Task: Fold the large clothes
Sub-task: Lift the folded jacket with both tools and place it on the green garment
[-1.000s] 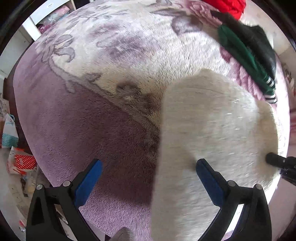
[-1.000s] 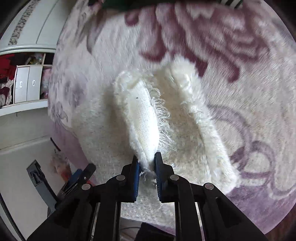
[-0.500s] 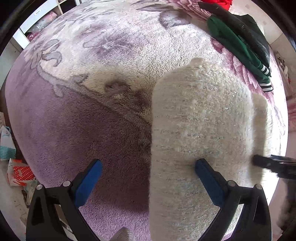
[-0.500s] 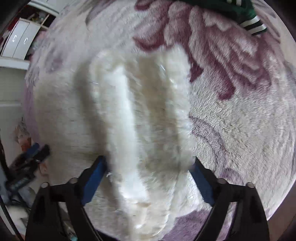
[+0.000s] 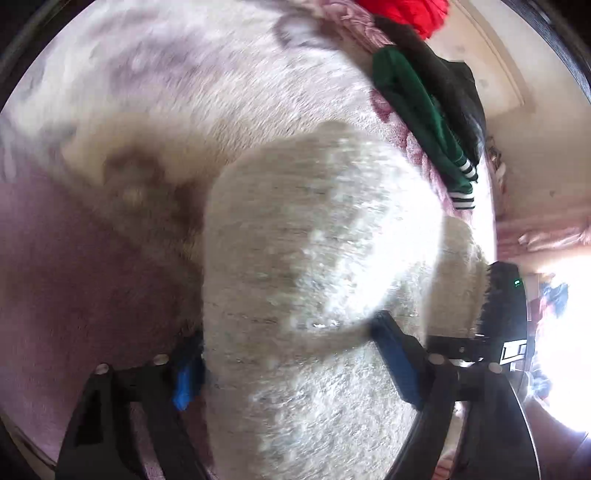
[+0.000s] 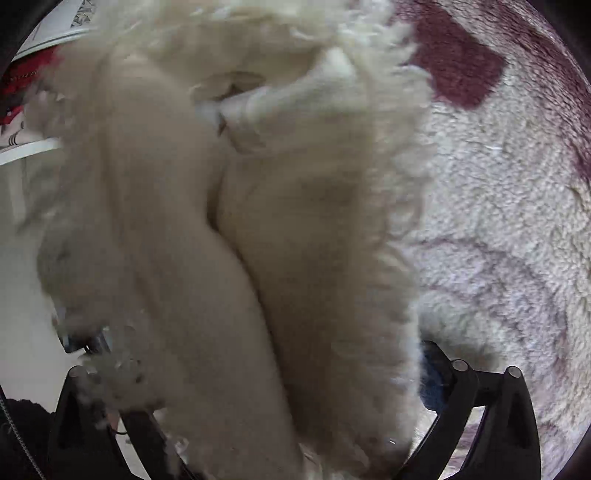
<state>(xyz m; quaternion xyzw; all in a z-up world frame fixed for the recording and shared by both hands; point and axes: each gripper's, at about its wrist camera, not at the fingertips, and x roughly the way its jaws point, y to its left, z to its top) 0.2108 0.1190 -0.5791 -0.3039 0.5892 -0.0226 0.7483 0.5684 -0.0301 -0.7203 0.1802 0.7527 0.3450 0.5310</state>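
soft fuzzy blanket with purple and dark red flower shapes (image 5: pixel 92 295) covers the bed under both grippers. the left view is blurry.

the left gripper (image 5: pixel 295 363) has its two black fingers with blue pads spread wide. the big fluffy cream-white sweater (image 5: pixel 306 258) lies folded on the blanket right in front of it. the sweater fills the space between the two fingers, and the pads sit at its two sides. i cannot tell if they press on it. just to the right of the left gripper, part of the other black tool shows at the sweater's edge.

further ahead and to the right of the left gripper lies a dark green top with white stripes on the cuff (image 5: pixel 417 114). a black piece of clothing (image 5: pixel 450 88) lies against it. a bright red piece of clothing (image 5: pixel 406 13) sits beyond those, at the far edge.

the right gripper (image 6: pixel 258 391) is spread wide too. the sweater (image 6: pixel 221 240) is bunched up in thick fluffy folds very close to it and hides most of the left finger. the right finger's blue pad peeks out at the sweater's fringe. the blanket (image 6: pixel 498 221) shows to the right of it.
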